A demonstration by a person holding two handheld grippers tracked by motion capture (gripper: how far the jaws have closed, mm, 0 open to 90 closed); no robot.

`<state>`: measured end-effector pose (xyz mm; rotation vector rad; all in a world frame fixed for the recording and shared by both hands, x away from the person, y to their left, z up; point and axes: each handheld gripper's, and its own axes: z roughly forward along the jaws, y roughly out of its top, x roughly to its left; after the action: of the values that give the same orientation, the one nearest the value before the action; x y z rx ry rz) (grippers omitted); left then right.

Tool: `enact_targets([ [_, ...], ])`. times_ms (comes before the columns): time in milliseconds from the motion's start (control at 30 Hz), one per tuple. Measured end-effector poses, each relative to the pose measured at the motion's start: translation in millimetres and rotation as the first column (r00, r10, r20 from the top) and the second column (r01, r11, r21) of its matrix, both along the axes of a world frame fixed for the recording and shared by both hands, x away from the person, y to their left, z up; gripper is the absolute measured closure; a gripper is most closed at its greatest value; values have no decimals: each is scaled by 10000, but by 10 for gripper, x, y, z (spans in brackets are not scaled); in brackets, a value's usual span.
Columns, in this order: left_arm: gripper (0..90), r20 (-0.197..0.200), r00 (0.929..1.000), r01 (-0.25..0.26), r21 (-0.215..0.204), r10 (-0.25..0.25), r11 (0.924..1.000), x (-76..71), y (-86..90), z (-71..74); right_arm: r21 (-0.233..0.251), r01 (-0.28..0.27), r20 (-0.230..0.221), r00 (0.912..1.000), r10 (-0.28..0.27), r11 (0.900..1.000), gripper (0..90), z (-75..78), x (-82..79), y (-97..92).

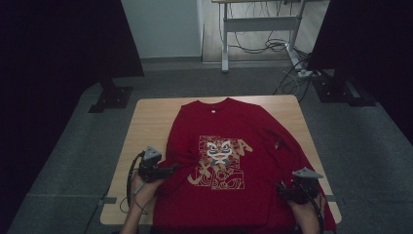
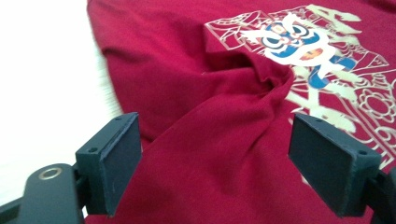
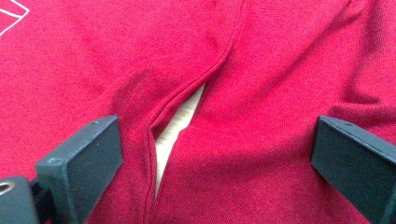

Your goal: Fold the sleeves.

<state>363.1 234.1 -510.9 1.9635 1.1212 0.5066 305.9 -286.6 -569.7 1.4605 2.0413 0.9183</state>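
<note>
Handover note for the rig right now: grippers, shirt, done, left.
Left gripper: open, at the folded-in left sleeve, holding nothing.
Right gripper: open, jaws astride a hem edge near the shirt's right side, not clamped.
Red shirt: print side up on the table, collar at the far edge, bottom hanging over the near edge.
Done: left sleeve folded over onto the front.
Left: probably the right sleeve, then the body folds.

grey carpet floor [image 1: 73,161], white wall [image 1: 165,27]
</note>
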Motion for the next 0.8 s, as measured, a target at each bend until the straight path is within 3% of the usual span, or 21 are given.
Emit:
enact_targets([
  [233,175,-94,9998,-176,-407,172,9990,-47,157,3,0,3,0,10000,-3,10000,25,0,0,0],
  [267,175,16,9994,-345,-490,346,9982,-84,256,9,0,3,0,10000,-3,10000,25,0,0,0],
  [467,169,243,9978,-604,-354,613,9975,-134,403,2,-1,1,1,10000,-1,10000,25,0,0,0],
  [500,169,331,9970,-687,-346,698,9970,-167,508,-14,-1,1,1,10000,-1,10000,25,0,0,0],
  [633,182,402,9957,-825,-355,839,9960,-216,641,-46,-2,1,1,10000,-1,10000,25,0,0,0],
  [800,195,402,9957,-825,-355,839,9960,-216,641,-46,-3,1,1,10000,-1,10000,25,0,0,0],
])
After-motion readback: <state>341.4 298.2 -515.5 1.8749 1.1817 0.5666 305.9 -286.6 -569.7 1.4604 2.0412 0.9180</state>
